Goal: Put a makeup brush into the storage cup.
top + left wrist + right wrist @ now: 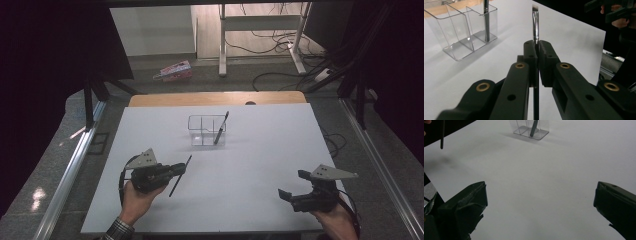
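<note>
Brush (535,25), light, thin and stiff, is clamped mid-handle in the closed left gripper (537,46) above the bench (260,150), near the organizer (206,131); right gripper (290,186) is held wide open, empty.

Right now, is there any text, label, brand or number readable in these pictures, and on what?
None can be read.
The pink box on the floor beyond the table carries print, too small and blurred to read.
The brush in the left gripper, the clear organizer with its brush, and the right gripper show no marking.
</note>
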`<state>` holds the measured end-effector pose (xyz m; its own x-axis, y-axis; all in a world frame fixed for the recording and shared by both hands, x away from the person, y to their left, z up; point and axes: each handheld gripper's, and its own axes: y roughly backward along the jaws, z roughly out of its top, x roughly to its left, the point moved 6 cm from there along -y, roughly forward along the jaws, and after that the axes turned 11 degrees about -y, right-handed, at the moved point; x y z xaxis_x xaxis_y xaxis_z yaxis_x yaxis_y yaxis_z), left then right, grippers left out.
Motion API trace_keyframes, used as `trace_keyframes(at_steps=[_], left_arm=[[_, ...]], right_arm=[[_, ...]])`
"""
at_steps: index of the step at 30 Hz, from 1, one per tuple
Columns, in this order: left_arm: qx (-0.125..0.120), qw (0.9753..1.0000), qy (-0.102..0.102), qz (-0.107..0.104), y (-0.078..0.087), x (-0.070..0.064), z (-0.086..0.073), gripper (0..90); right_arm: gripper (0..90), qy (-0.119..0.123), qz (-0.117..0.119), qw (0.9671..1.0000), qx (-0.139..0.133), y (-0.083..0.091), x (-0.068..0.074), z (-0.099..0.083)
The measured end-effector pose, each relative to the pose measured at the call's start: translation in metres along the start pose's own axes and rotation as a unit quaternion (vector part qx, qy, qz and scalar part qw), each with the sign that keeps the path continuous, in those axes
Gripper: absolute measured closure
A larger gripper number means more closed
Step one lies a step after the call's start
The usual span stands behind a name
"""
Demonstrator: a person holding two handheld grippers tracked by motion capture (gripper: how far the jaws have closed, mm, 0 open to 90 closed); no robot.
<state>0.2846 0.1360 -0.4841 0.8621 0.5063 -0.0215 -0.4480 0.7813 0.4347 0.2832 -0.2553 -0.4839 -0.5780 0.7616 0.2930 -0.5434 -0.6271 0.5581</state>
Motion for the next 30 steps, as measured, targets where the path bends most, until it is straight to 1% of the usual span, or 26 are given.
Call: trace_keyframes(at_steps=[7, 12, 15, 16, 21, 25, 30], left_arm=[[0.000, 0.9997, -0.020, 0.016, -0.002, -0.006, 0.002, 85.8], [-0.004, 0.9995, -0.025, 0.021, -0.003, -0.011, 0.004, 85.8], [-0.004, 0.9994, -0.028, 0.020, -0.005, -0.014, 0.005, 85.8], [-0.005, 0.9994, -0.029, 0.018, -0.005, -0.015, 0.006, 85.8], [-0.013, 0.9996, -0.022, 0.009, -0.007, -0.020, 0.008, 85.8], [-0.022, 0.9996, -0.016, 0.002, -0.009, -0.023, 0.009, 85.8], [-0.028, 0.9995, -0.010, -0.008, -0.012, -0.026, 0.010, 85.8]], right_arm=[[0.0, 0.015, 0.010, 0.9998, 0.002, -0.005, 0.007, 0.004], [0.0, 0.019, 0.020, 0.9996, 0.005, -0.010, 0.015, 0.009], [0.0, 0.022, 0.023, 0.9994, 0.009, -0.013, 0.020, 0.012], [0.0, 0.019, 0.025, 0.9995, 0.010, -0.015, 0.022, 0.013], [0.0, 0.013, 0.040, 0.9989, 0.019, -0.021, 0.028, 0.017], [0.0, 0.002, 0.049, 0.9986, 0.021, -0.025, 0.032, 0.021], [0.9, -0.002, 0.059, 0.9981, 0.019, -0.031, 0.037, 0.026]])
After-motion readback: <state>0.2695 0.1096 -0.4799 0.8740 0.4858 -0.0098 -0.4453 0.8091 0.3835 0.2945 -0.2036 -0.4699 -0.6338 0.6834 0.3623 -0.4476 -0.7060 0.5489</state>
